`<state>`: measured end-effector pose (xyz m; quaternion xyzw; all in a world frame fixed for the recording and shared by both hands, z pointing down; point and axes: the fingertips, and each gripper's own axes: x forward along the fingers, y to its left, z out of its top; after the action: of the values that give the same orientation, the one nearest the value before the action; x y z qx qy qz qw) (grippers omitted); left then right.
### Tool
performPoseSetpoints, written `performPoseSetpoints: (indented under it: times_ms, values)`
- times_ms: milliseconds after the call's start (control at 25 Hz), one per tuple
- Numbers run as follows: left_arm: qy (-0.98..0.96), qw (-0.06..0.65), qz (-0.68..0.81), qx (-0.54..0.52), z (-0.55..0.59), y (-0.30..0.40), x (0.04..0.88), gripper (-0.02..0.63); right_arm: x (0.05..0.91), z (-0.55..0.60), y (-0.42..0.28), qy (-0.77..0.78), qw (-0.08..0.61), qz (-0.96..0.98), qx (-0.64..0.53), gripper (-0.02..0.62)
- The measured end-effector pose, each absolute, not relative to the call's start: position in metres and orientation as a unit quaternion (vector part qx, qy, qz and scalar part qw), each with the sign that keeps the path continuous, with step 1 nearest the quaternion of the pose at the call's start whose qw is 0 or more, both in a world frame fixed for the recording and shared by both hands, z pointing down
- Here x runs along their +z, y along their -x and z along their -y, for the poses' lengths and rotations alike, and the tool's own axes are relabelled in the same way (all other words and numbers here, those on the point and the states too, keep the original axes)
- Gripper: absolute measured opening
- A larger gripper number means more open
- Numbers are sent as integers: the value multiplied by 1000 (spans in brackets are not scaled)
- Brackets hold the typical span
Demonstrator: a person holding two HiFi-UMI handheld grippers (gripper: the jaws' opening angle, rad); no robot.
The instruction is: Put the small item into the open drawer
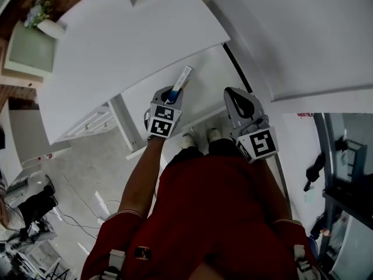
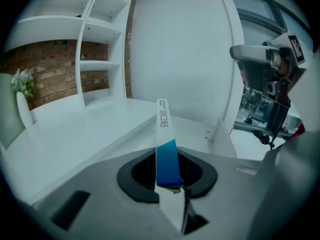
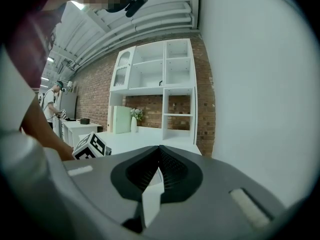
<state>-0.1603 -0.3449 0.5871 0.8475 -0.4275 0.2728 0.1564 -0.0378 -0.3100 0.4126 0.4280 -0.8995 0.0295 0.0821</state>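
A thin flat packet (image 1: 182,79), blue at its lower end and white with print above, sticks up and forward out of my left gripper (image 1: 173,93), whose jaws are shut on the blue end. In the left gripper view the packet (image 2: 166,149) stands tilted between the jaws of the left gripper (image 2: 170,186). It hangs over the open white drawer (image 1: 213,77), whose side wall (image 2: 221,136) shows just beyond it. My right gripper (image 1: 234,95) is held beside it at the drawer's right, shut with nothing in it (image 3: 157,178).
A white desk top (image 1: 116,45) spreads left of the drawer, with a pale green board (image 1: 29,48) and a plant vase (image 1: 44,19) at its far corner. A white wall panel (image 1: 303,34) stands right. My shoes (image 1: 198,137) are below the drawer front. White shelves (image 3: 160,84) stand on a brick wall.
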Motion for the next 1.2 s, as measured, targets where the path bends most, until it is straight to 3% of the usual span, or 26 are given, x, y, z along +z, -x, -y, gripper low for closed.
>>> performPoseSetpoints:
  times_ms: [1000,1200]
  values:
    - [-778,208,447,389,371,159,692,81,435,366,0,-392,101,913,48,12]
    - [-783,208,448,378,370,157,689,153,435,365,-5,-391,96,914,50,12]
